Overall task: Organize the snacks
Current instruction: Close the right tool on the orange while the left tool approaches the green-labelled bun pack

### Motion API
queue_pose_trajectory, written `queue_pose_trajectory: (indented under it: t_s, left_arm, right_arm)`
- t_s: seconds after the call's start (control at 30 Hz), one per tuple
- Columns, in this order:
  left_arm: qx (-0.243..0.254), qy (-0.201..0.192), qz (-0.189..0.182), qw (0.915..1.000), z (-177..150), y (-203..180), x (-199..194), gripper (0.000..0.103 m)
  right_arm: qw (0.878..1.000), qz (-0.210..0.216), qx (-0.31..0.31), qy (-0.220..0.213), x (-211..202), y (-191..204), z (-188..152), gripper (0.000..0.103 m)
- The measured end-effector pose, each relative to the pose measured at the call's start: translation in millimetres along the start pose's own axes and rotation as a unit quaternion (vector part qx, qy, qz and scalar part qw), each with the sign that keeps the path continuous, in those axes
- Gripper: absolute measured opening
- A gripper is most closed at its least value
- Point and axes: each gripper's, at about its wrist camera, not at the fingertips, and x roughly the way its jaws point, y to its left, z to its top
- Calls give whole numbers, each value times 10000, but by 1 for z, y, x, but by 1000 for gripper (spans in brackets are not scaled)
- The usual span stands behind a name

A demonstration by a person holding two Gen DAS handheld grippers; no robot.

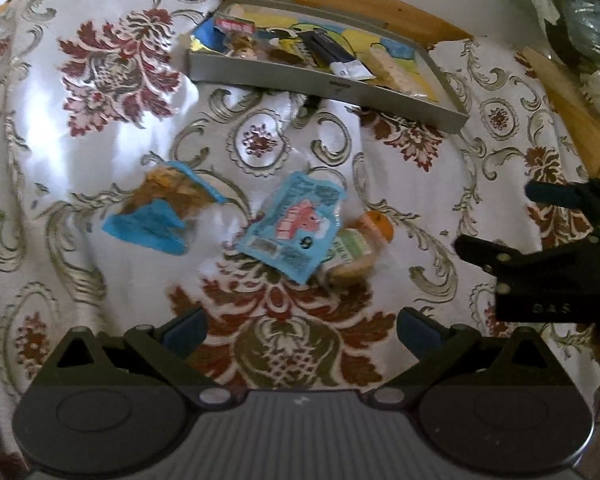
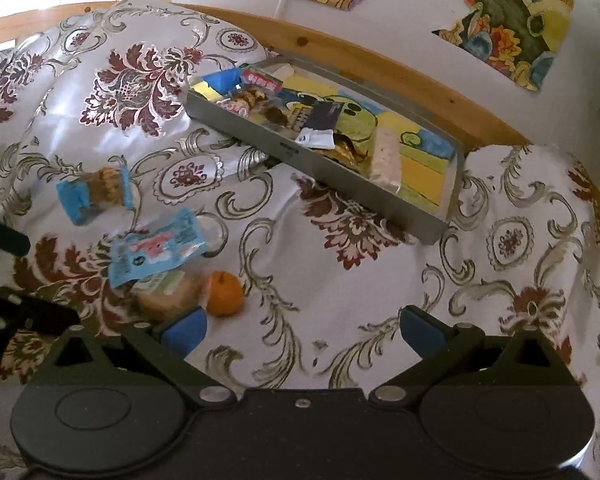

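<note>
Both claws hover wide apart and empty: the left claw [image 1: 302,330] low in its view, the right claw [image 2: 304,330] likewise. On the floral cloth [image 1: 100,128], mid-frame, lie a blue packet [image 1: 294,226], a cookie pack [image 1: 168,210] to its left and an orange [image 2: 225,294]. The grey tray [image 1: 328,86] with snacks sits in the upper centre.

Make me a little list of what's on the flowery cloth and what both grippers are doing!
tray: grey tray at the back, already holding several snacks
loose snacks: cookie pack, blue packet lying partly over a wrapped bun, orange
left gripper: open, empty
right gripper: open, empty, orange near its left finger
surface: floral cloth
</note>
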Motion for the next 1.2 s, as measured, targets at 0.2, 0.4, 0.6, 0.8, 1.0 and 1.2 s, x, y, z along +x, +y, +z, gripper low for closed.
queue_pose_trajectory:
  t_s: [0.2,0.4,0.6,0.8,1.0,1.2]
  left_arm:
    - [-196,64,-41,9998,-1,0,13,102]
    - [-288,65,-296,9991,-1,-1,20,99]
    - [-313,43,-651,9974,-1,-6,30,95]
    - [-678,-87,-940,9932,3,-1,37,92]
    - [-1159,42,-925,9889,6,11,50,87]
    - [-1436,-19,-1015,9844,9,18,51,85]
  right_arm:
    - [9968,373,-700,-108,19,2,1,102]
    - [9917,400,-1221,-59,40,5,-2,93]
    - [9899,606,-1275,134,62,0,-6,80]
    - [9864,1153,-1162,124,71,0,-5,65]
    - [9824,1450,-1173,98,77,9,-6,60]
    - [9813,1527,-1168,-82,84,18,-4,60]
